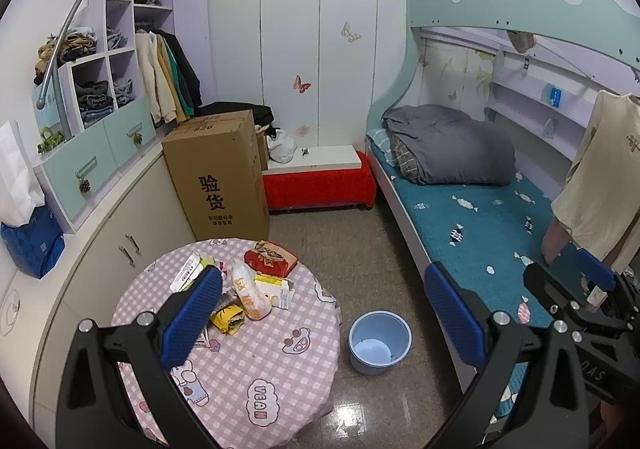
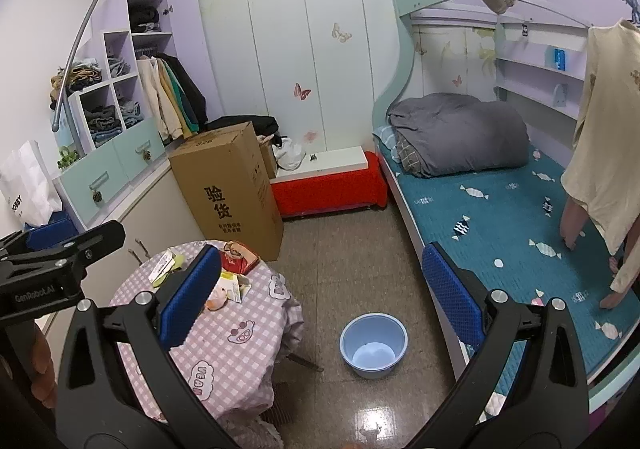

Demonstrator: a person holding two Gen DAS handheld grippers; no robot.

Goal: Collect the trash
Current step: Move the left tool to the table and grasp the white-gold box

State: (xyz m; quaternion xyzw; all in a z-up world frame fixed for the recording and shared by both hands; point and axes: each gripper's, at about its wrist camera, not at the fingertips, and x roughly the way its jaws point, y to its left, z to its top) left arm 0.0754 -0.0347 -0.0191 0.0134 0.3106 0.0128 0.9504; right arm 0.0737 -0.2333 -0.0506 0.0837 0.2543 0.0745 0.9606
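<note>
Trash [image 1: 256, 281] on table [image 1: 256, 381], yellow wrapper [image 1: 229, 318] only in left view, both grippers [image 1: 320, 313] [image 2: 316, 297] wide, empty.

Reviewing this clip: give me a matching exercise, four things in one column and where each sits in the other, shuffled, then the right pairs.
Things:
1. blue bin
2. red packet
3. grey duvet
4. cardboard box

Places:
A. on the lower bunk's teal mattress
B. on the floor between the table and the bed
C. standing on the floor against the cabinets, behind the table
D. on the pink checked tablecloth

Pairs: 1-B, 2-D, 3-A, 4-C
</note>
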